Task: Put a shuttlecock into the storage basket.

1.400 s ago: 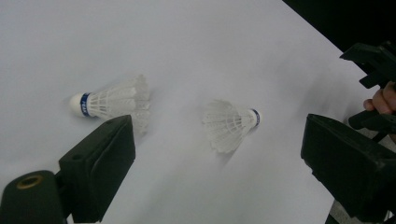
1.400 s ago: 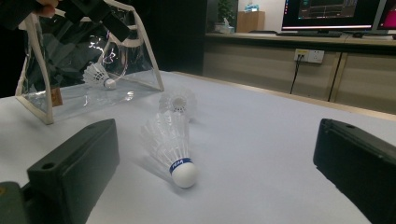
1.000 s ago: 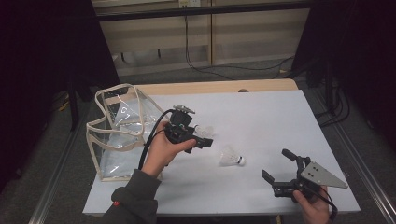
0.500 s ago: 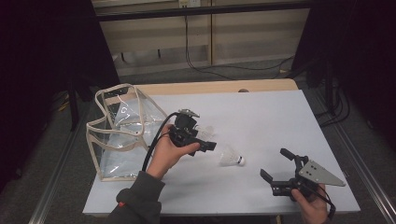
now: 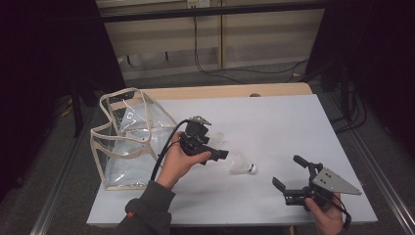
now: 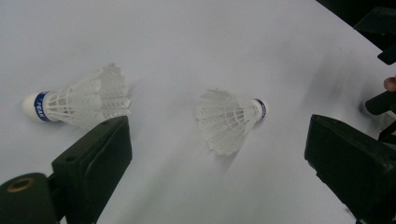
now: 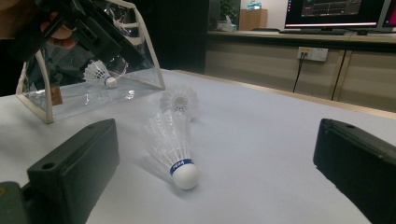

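The tabletop (image 5: 274, 122) is viewed from above the person's side, facing forward and down, at a distance. The left gripper view is aimed steeply down, close over the surface. The right gripper view is set low, nearly level, facing the clear bag (image 7: 93, 70). The nearer shuttlecock (image 7: 175, 149) is shared by all three views.
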